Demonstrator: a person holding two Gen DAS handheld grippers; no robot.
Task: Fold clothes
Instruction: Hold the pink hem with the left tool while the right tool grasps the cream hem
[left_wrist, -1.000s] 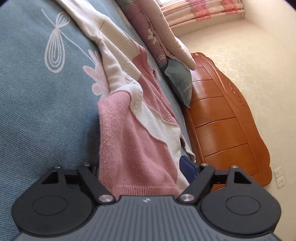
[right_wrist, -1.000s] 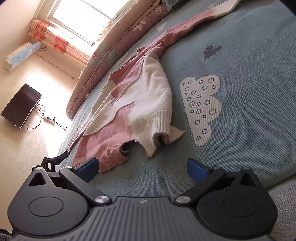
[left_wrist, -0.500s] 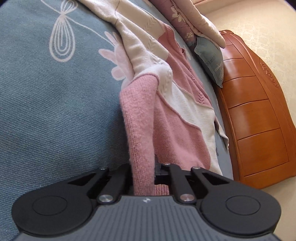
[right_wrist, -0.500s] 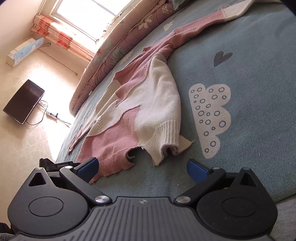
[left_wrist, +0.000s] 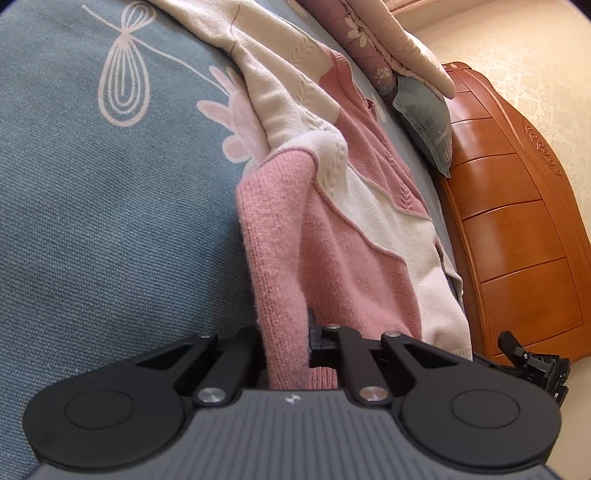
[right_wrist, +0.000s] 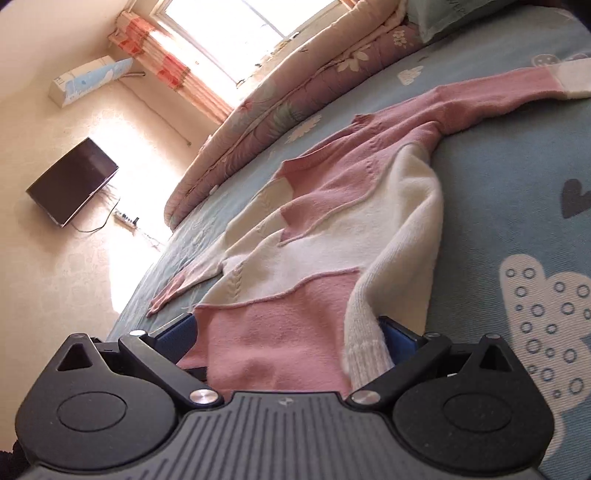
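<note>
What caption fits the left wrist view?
Left gripper shut on the pink hem of a pink-and-cream sweater lying on a blue bedspread.

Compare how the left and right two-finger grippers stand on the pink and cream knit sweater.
The left gripper is clamped shut on the sweater hem; the right gripper stands wide open, hem between its blue pads. Left pinches a bunched fold; right straddles flat cloth. Both are at the hem.

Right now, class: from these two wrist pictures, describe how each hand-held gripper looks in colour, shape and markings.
Both look alike: a ribbed grey body with a small pale logo, two round black discs and black link arms with silver pins. The right gripper has blue pads on its fingers. On the left gripper the pads are hidden. No hands or sleeves are seen.
</note>
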